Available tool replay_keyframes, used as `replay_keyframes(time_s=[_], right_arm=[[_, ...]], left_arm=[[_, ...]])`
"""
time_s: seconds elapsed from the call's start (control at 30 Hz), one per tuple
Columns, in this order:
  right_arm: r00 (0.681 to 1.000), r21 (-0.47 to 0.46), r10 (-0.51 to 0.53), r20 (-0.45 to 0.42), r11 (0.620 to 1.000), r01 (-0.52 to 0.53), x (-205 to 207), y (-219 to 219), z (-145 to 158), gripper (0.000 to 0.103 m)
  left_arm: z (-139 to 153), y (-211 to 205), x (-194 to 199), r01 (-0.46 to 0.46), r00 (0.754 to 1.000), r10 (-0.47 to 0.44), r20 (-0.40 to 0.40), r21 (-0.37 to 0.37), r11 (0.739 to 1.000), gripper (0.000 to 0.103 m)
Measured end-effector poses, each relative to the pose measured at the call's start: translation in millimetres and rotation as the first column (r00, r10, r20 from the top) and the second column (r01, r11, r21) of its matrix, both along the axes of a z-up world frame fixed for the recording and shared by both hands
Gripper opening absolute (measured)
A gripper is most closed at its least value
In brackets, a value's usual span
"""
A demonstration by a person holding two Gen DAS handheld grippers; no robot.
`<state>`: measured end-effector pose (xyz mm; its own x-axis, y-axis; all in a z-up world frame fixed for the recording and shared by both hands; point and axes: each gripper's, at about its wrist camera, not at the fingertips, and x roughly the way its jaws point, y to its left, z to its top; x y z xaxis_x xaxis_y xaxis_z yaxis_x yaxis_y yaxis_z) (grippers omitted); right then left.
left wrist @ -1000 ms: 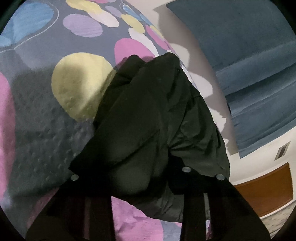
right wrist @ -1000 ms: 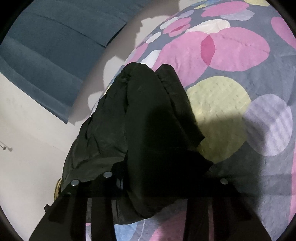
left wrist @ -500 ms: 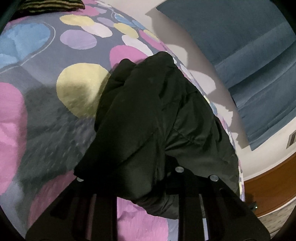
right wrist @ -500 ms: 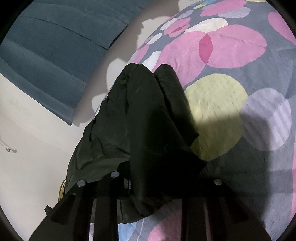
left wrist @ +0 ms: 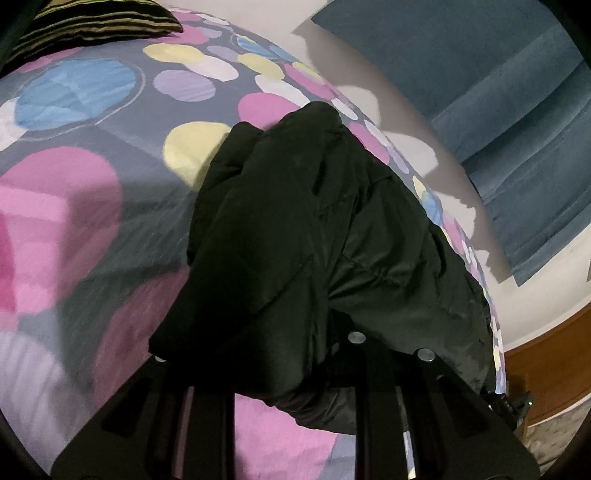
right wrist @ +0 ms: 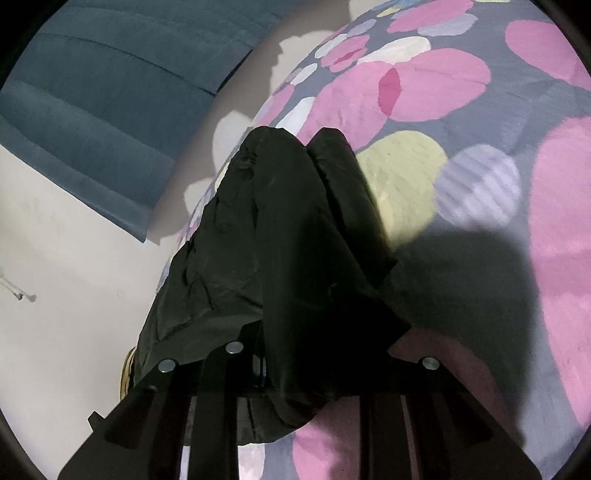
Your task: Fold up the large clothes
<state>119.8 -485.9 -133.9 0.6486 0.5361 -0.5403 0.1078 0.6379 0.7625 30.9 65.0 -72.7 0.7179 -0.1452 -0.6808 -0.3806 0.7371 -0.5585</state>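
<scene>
A large black padded jacket (left wrist: 314, 229) lies bunched on a bed with a grey cover printed with coloured circles (left wrist: 92, 122). My left gripper (left wrist: 291, 362) is shut on a thick fold of the jacket, which drapes over and hides the fingertips. In the right wrist view the same jacket (right wrist: 280, 236) hangs over my right gripper (right wrist: 295, 369), which is shut on another fold of it. The jacket stretches away from both grippers toward the bed's edge by the wall.
A blue curtain (left wrist: 498, 92) hangs on the white wall beside the bed and also shows in the right wrist view (right wrist: 92, 110). A striped dark pillow (left wrist: 85, 22) lies at the far end. A wooden skirting (left wrist: 554, 362) runs low on the wall.
Both grippers have lifted and drawn back with the jacket held. The left view now shows more of the bed and the striped pillow. The jacket's folds hang longer.
</scene>
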Motion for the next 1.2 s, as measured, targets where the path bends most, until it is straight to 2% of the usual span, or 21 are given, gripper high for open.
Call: replay_keyframes(time_s=[0.57, 0.87, 1.2], right_arm=[[1.000, 0.030, 0.004, -0.027, 1.000, -0.003, -65, -14, 3, 0.023], [0.999, 0.033, 0.006, -0.033, 0.999, -0.005, -65, -18, 4, 0.023], [0.999, 0.052, 0.019, -0.035, 0.998, -0.018, -60, -21, -3, 0.023]], left_arm=[[9, -14, -77, -0.014, 0.999, 0.015, -0.044, 0.024, 1.000, 0.020], [11, -20, -98, -0.020, 0.999, 0.021, -0.048, 0.030, 0.999, 0.020], [4, -21, -101, -0.009, 0.998, 0.011, -0.059, 0.044, 0.999, 0.022]])
